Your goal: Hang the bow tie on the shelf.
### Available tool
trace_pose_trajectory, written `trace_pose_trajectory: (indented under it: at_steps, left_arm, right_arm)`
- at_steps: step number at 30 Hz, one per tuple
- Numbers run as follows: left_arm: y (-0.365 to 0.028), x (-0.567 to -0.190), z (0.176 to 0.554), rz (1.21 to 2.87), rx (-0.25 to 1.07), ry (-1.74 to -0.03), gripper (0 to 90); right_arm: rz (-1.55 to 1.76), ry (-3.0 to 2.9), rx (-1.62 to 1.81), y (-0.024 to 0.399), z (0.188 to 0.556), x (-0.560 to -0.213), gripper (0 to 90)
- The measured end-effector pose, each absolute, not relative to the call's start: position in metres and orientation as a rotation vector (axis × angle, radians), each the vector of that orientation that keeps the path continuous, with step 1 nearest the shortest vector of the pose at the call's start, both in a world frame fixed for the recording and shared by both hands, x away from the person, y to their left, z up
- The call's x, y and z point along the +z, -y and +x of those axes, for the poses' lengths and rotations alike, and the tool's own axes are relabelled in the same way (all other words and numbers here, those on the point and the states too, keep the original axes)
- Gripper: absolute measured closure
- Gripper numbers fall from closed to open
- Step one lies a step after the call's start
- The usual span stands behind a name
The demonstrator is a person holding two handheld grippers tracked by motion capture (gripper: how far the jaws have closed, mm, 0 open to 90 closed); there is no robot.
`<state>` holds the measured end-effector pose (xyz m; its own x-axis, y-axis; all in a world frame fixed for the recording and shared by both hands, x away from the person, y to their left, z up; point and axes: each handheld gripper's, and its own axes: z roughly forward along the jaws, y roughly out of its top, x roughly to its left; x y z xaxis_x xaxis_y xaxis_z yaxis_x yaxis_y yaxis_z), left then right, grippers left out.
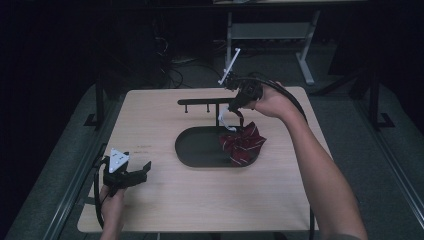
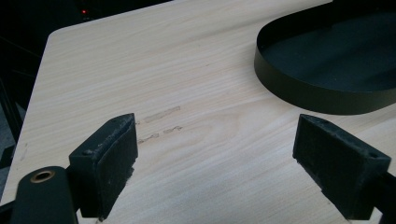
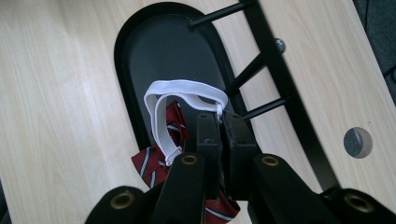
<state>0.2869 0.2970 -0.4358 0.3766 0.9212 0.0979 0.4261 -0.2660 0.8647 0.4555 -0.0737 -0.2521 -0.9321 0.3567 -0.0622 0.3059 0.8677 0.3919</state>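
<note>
From the high view, the right tongs [image 1: 234,111] hang over the far right part of the black oval tray [image 1: 192,150], pinching a white elastic strap [image 1: 226,120] that runs down to a red striped bow tie [image 1: 244,142]. That bow tie droops onto the tray's right end. Just beyond the tray stands a black peg rack [image 1: 202,102]. At the near left of the tabletop [image 1: 165,200], the left tongs [image 1: 145,169] rest spread, well apart from the tray.

Along the left gripper view, the left tongs [image 2: 215,154] stand wide apart over bare tabletop [image 2: 140,60], with the tray [image 2: 303,93] far right.

Along the right gripper view, the right tongs [image 3: 221,133] are pressed together on the strap [image 3: 180,88], which loops above the tray [image 3: 159,51]; the bow tie [image 3: 154,161] hangs beneath, and the rack [image 3: 275,74] lies to the right.
</note>
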Motion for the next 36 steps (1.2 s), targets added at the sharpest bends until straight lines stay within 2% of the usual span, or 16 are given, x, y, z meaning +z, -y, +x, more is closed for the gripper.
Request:
trace_pose_trajectory:
  at_steps: [36]
  left_arm:
    - [-0.297, -0.436, 0.287, 1.846, 0.79, -1.176, 13.5]
  right_arm:
    - [0.682, -2.848, 0.506, 0.075, 0.485, -0.262, 84.0]
